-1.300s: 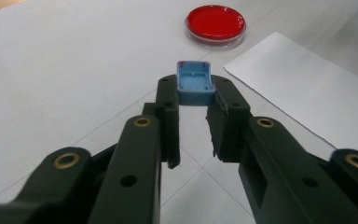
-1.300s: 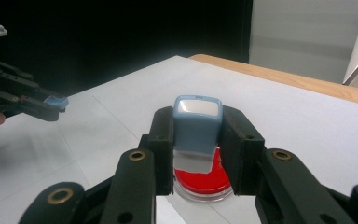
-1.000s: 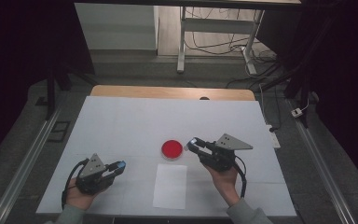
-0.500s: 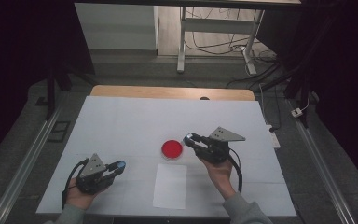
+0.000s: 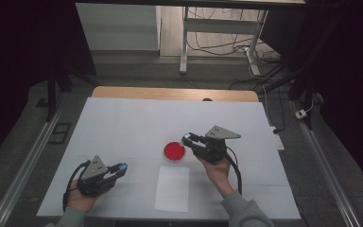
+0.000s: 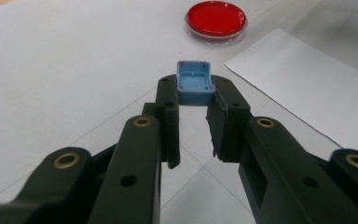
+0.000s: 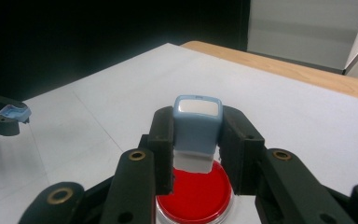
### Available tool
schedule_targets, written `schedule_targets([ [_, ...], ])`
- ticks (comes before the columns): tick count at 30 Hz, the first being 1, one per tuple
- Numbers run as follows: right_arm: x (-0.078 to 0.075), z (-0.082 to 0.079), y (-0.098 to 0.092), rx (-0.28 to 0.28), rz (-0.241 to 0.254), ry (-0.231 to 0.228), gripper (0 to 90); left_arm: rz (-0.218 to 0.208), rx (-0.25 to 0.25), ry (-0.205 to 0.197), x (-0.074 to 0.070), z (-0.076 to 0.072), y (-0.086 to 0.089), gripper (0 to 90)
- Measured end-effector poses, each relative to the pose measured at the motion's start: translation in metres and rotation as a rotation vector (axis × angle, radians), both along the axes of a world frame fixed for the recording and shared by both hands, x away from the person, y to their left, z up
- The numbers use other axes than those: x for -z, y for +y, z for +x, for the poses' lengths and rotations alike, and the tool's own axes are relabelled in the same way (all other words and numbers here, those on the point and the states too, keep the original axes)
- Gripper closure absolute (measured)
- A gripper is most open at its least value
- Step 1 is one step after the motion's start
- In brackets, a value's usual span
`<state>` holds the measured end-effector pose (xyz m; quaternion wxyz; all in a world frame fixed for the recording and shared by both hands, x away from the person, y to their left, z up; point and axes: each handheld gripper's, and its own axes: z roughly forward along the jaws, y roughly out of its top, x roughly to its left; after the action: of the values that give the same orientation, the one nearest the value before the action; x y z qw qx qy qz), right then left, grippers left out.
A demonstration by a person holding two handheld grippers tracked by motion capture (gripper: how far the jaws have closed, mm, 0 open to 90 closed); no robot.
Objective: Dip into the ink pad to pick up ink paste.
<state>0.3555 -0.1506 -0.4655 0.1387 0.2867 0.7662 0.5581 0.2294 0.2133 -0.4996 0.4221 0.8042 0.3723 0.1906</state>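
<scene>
A round red ink dish [image 5: 174, 150] lies mid-table, with a white sheet of paper [image 5: 172, 188] just in front of it. My right gripper [image 5: 187, 139] is shut on a light blue stamp [image 7: 196, 128] with a white base, which hangs over the red dish [image 7: 193, 198]; whether they touch I cannot tell. My left gripper [image 5: 121, 167] rests low at the front left, shut on a small blue cap [image 6: 195, 82] whose hollow side faces up. From the left gripper view the red dish [image 6: 216, 19] and paper [image 6: 307, 88] lie ahead.
The white table top [image 5: 123, 127] has a wooden strip [image 5: 170, 93] along its far edge. Metal rails run down both sides of the table. A desk frame and cables stand on the floor beyond.
My right gripper has moved left with the stamp, closer over the red dish. The left gripper has stayed where it was.
</scene>
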Motion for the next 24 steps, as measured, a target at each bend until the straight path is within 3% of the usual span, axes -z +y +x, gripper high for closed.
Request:
schedule_targets([
  [12,0.008,0.011,0.017,-0.020,-0.053,0.021,66.3,0.002,0.004,0.001,0.001,0.001,-0.001,74.4],
  [24,0.018,0.023,0.023,0.005,-0.099,0.054,66.3,0.004,0.006,0.002,0.001,0.001,-0.001,74.3],
])
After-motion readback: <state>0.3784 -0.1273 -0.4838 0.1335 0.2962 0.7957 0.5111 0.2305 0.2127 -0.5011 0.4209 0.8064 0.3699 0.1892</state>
